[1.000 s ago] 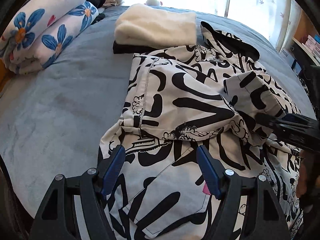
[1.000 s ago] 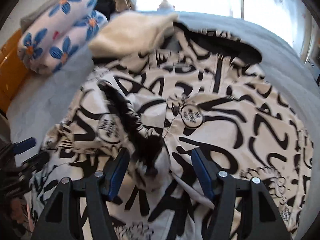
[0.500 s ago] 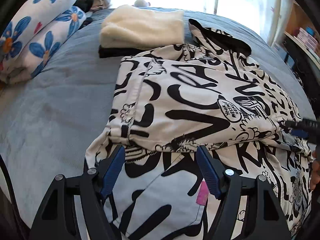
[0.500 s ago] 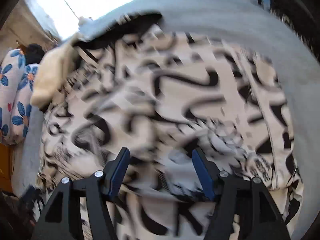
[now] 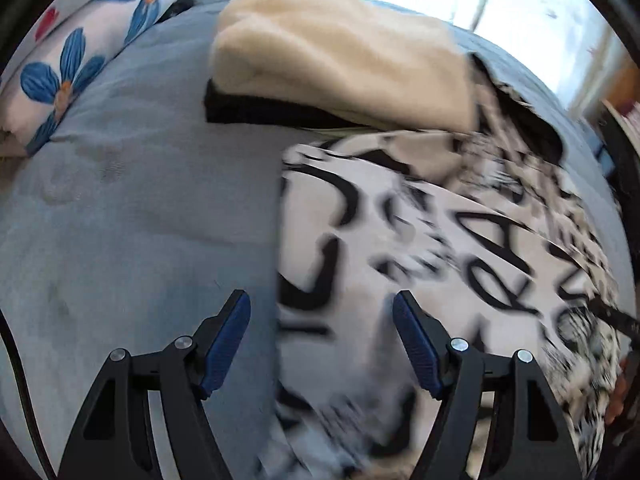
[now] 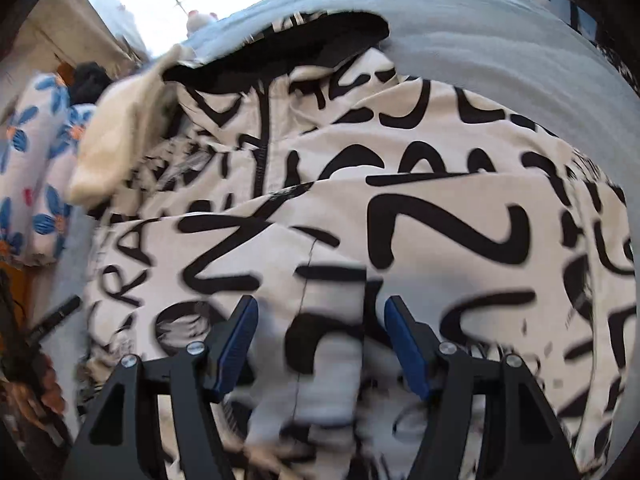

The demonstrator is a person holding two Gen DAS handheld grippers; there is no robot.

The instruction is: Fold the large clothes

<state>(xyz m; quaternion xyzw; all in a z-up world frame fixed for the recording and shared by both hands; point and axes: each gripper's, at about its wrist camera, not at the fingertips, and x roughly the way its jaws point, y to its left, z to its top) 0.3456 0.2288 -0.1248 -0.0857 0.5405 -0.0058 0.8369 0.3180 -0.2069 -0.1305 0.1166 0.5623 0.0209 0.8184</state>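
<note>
Printed jacket [image 5: 460,248] flat on grey bed [image 5: 120,208]; its left edge lies between fingers of left gripper [image 5: 322,340], spread wide, gripping nothing. Right gripper [image 6: 318,340] above jacket middle, fingers apart, empty.

1. The black-and-white printed jacket [image 6: 420,208] is smooth, matt woven cloth.
2. The cream fleece [image 5: 340,60] beyond the left claw [image 5: 322,336] looks fluffy.
3. The grey bedcover [image 5: 132,208] is soft, matt plush.
4. Claw frames are matt black plastic with ribbed blue pads [image 6: 402,344].
</note>
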